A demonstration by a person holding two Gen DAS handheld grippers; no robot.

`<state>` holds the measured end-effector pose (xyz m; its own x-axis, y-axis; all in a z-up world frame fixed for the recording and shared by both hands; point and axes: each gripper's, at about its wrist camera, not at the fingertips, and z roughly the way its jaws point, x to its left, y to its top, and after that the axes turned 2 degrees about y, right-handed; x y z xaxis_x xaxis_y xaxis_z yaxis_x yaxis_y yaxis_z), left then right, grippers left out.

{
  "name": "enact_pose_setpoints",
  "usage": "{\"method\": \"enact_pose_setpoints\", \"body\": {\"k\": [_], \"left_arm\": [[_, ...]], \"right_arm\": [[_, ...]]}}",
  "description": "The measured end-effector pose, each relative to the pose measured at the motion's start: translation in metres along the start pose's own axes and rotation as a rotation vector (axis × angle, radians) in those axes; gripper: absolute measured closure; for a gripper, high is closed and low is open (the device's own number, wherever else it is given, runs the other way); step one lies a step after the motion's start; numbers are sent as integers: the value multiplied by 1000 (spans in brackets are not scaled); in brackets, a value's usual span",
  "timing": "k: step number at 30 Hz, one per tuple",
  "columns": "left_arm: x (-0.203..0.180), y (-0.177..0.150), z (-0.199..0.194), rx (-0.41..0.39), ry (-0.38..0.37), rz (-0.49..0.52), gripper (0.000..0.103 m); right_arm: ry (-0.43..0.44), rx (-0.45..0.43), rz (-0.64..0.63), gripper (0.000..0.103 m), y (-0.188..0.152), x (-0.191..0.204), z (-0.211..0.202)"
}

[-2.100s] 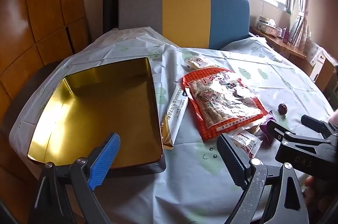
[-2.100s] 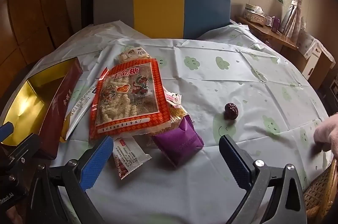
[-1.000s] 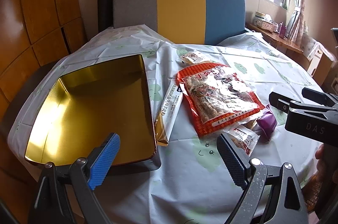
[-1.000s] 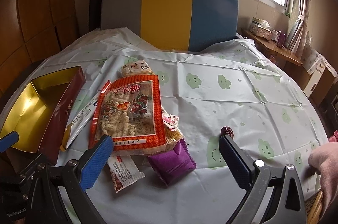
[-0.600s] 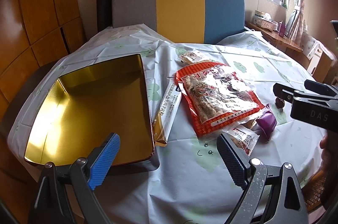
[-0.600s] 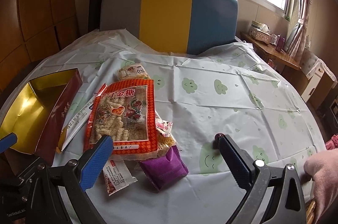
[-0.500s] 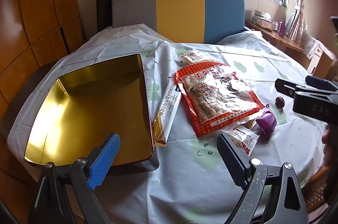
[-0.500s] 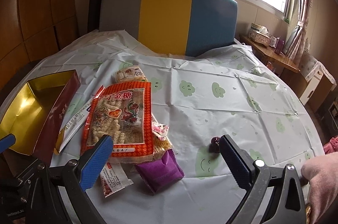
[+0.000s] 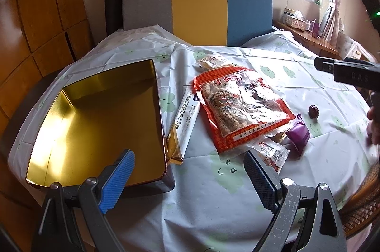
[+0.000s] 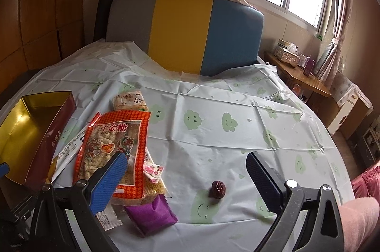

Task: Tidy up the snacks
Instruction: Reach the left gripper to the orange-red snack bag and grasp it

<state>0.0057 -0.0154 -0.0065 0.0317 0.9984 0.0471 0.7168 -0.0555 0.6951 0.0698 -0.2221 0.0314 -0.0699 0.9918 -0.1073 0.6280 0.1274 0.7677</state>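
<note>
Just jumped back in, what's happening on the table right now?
A person is holding two grippers above the table, and neither has anything in it. The left gripper hangs open near the gold-lined tin, which looks empty. The right gripper hangs open over the purple packet and the lone red date. The big orange bag, the long white sachet and the smaller packets all lie on the tablecloth beside the tin; no snack has been packed yet.
</note>
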Motion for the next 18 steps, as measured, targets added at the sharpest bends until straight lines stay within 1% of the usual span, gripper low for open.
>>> {"method": "enact_pose_setpoints", "body": {"k": [4,7,10,11,12,14,16,18], "left_arm": [[0,0,3,13,-11,-7,10],[0,4,8,42,-55,-19,12],[3,13,17,96,-146,-51,24],[4,17,21,116,-183,-67,35],[4,22,27,141,-230,-86,50],[2,29,38,181,-288,-113,60],[-1,38,51,217,-316,-143,60],[-7,45,57,221,-335,-152,59]], "right_arm": [[-33,-3,-35,2,9,-15,11],[-39,0,-46,2,12,-31,25],[-40,38,-15,2,9,-49,44],[-28,55,16,2,7,-56,49],[-16,77,51,3,6,-62,55],[10,92,123,3,7,-72,61],[33,95,174,3,7,-78,63],[36,101,190,3,6,-80,64]]}}
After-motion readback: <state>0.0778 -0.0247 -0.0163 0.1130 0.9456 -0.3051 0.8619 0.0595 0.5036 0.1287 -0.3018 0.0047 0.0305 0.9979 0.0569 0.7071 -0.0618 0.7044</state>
